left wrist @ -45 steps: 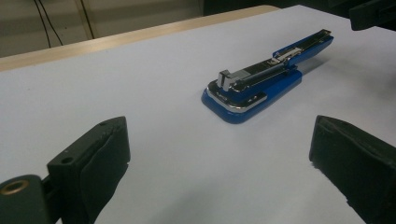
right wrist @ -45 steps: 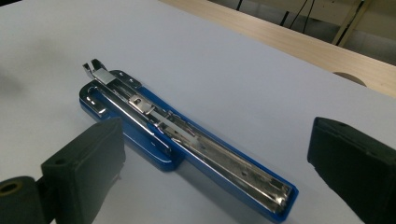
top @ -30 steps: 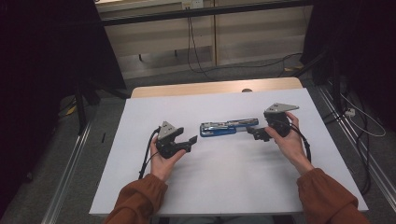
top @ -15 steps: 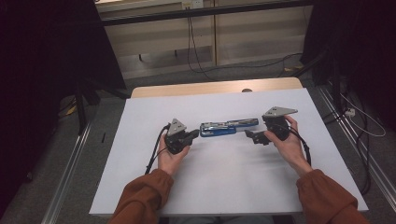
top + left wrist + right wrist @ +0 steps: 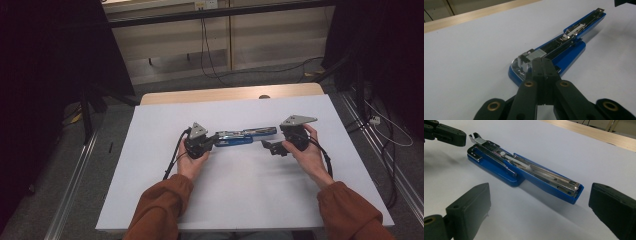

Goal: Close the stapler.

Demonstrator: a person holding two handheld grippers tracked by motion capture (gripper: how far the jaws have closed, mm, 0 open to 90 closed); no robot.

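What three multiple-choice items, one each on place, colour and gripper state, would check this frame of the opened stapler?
1. Where does the stapler lie?
A. on the white table sheet, between the two grippers
B. on the floor
C. on the person's sleeve

2. What colour is the stapler's body?
A. red
B. blue
C. yellow

3. How do the jaws stand?
A. both shut
B. left gripper shut, right gripper open
C. left open, right shut

Answers: 1 A, the high view shows it on the sheet between the hands. 2 B, both gripper views show blue plastic around metal rails. 3 B, the left jaws meet with nothing between them by the stapler's end; the right jaws stand wide apart.
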